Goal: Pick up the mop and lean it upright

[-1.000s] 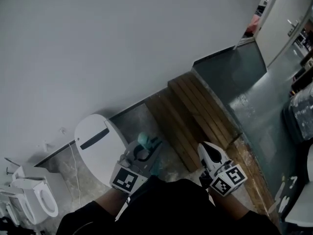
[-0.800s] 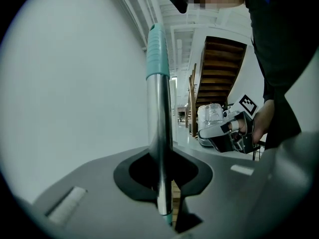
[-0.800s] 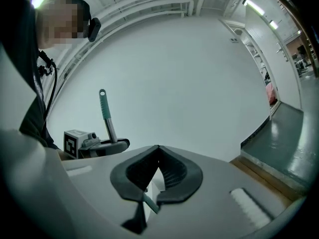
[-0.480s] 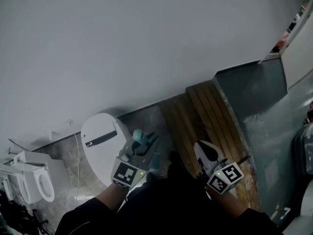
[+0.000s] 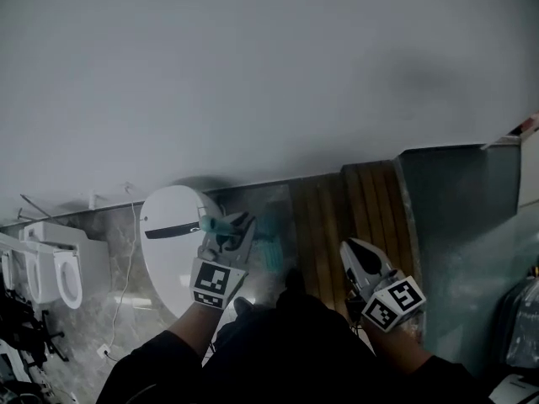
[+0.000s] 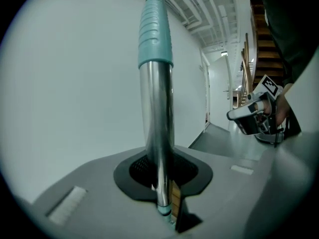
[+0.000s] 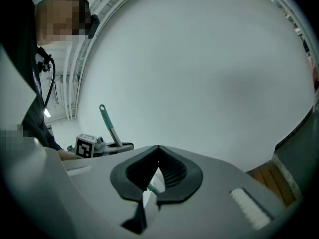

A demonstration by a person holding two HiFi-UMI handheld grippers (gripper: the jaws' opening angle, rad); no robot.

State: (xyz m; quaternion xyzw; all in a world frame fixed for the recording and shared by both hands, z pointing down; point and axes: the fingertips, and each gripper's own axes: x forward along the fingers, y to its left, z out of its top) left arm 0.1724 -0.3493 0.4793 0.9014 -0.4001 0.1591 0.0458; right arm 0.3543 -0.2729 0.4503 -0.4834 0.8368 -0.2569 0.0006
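The mop has a shiny metal pole topped by a teal ribbed grip. My left gripper is shut on that pole just below the grip, and the pole stands up between its jaws. In the head view the teal grip pokes out beside the gripper, close to the wall. A blurred teal shape lies lower on the floor; I cannot tell if it is the mop's head. My right gripper hovers to the right with its jaws together and holds nothing. From the right gripper view the mop rises slanted out of the left gripper.
A white oval toilet lid lies against the wall beside the left gripper. A wooden slatted platform and a dark grey step sit to the right. Toilets stand at far left, with a cable on the marble floor.
Both hands have swung along the wall, so the wooden platform now sits further right. The left gripper, still holding the mop, has come nearer the wall beside the white lid.
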